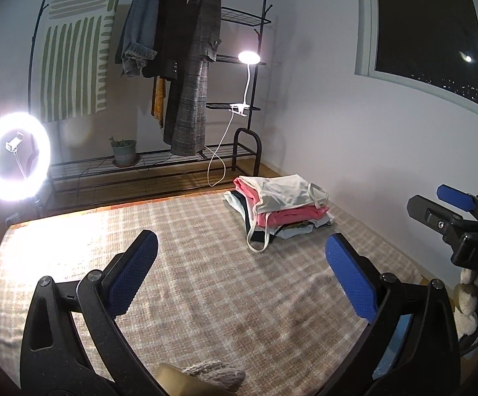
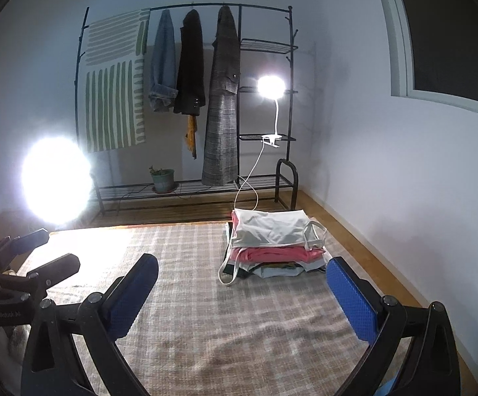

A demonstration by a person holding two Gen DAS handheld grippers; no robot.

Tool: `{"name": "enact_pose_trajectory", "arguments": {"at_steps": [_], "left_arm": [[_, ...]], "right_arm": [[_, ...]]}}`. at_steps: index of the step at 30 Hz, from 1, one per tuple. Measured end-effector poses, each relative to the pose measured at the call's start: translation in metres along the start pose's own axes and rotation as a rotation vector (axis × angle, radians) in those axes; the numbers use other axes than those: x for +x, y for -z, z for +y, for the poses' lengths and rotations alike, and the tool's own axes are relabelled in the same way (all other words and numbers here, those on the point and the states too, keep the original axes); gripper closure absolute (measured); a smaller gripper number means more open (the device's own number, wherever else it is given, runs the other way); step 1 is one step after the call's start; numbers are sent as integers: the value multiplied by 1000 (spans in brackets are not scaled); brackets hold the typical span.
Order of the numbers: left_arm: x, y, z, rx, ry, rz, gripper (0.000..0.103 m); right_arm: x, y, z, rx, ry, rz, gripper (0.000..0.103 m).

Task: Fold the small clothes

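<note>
A stack of folded small clothes (image 1: 280,209) lies at the far right of a plaid mat (image 1: 189,264); it also shows in the right wrist view (image 2: 272,244). A white strappy top (image 2: 268,229) lies on top, over a pink garment (image 2: 272,254). My left gripper (image 1: 242,274) is open and empty, held above the mat short of the stack. My right gripper (image 2: 242,293) is open and empty, also short of the stack. The right gripper also shows at the right edge of the left wrist view (image 1: 450,204). The left gripper also shows at the left edge of the right wrist view (image 2: 41,250).
A black clothes rack (image 2: 189,99) with hanging coats stands against the far wall. A bright ring light (image 1: 14,156) stands at the left. A clip lamp (image 1: 249,57) hangs on the rack. A plant pot (image 1: 124,151) sits on its lower shelf. Wall and window are at right.
</note>
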State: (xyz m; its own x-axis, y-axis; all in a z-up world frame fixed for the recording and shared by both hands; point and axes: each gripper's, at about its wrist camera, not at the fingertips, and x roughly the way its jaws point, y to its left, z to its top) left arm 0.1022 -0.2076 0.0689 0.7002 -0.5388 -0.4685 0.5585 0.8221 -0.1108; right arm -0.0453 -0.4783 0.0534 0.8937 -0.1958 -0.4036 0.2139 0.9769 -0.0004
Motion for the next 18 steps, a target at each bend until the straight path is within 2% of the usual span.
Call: {"name": "enact_pose_trajectory", "arguments": {"at_steps": [18], "left_arm": [[-3, -2, -8, 16, -3, -17, 0]], "right_arm": [[-1, 1, -2, 10, 7, -5, 0]]}}
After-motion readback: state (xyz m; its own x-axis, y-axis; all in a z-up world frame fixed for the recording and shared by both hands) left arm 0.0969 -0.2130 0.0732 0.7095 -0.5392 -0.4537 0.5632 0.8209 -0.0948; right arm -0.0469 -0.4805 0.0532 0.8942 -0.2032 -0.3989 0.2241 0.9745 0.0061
